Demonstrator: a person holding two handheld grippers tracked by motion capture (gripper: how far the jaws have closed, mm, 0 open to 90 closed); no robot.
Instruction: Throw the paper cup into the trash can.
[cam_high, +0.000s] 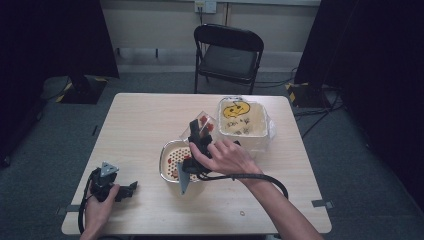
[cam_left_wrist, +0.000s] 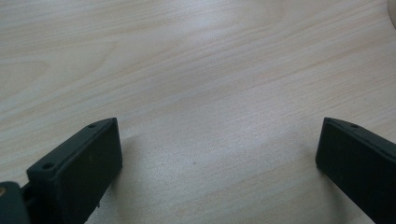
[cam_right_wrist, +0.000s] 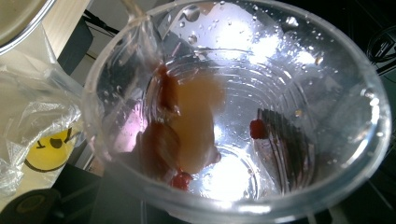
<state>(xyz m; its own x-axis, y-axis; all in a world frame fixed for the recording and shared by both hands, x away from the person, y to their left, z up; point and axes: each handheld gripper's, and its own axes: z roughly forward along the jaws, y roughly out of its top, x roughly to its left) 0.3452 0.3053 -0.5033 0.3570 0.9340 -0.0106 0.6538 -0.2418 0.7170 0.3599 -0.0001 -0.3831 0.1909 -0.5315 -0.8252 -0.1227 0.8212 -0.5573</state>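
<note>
Nearest the high camera, a forearm and right hand wrapped round the right gripper, clamped on a clear plastic cup and tipping it over a perforated strainer bowl at mid-table, seemingly to drain red pieces from liquid. Beside it, touching or nearly so, a bag-lined bin with a yellow face drawing. At the near left edge, the left gripper resting idle in a left hand, apparently parked out of the way. From the left gripper view, jaws spread wide over bare wooden table, holding nothing. From the right gripper view, unseen from above: cup interior beaded with droplets, brownish liquid and red bits clinging inside.
</note>
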